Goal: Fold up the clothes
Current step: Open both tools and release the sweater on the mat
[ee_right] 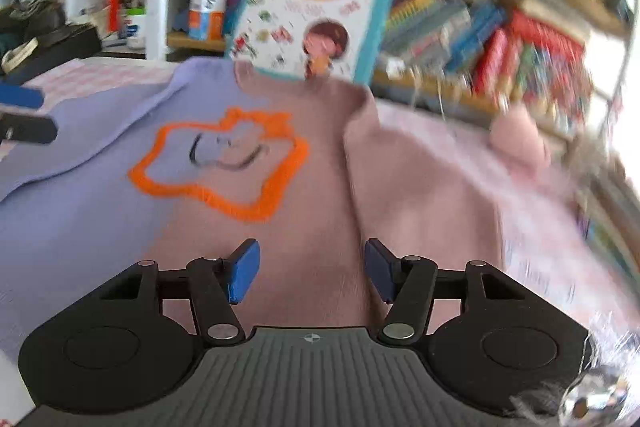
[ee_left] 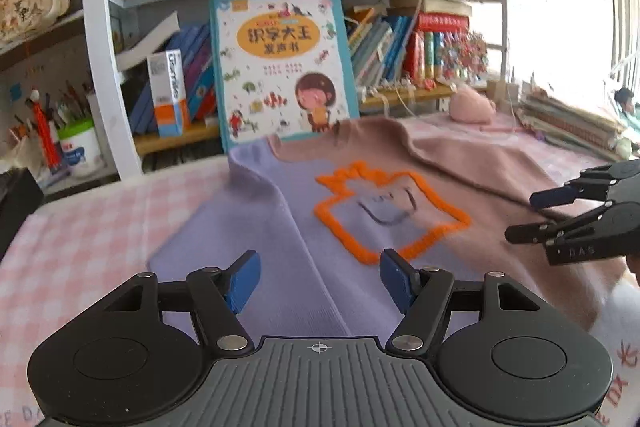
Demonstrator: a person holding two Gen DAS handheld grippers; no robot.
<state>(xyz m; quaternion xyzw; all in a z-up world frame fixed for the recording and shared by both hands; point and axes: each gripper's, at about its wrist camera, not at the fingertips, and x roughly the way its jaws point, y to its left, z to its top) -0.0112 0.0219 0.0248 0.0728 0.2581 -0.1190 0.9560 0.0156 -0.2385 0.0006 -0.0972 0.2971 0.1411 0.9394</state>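
A lilac and pink sweater (ee_left: 304,211) lies spread on the checked tablecloth (ee_left: 80,219), collar toward a picture book (ee_left: 280,67). Over the sweater, the left gripper (ee_left: 318,281) and right gripper (ee_right: 312,273) hang released, holding nothing.

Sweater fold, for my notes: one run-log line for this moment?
sweater: flat, sleeves folded in | left hand-held gripper: open | right hand-held gripper: open

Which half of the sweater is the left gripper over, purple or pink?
The purple half: the left gripper hangs open above it, left of the orange outline. The pink half lies under the right gripper.
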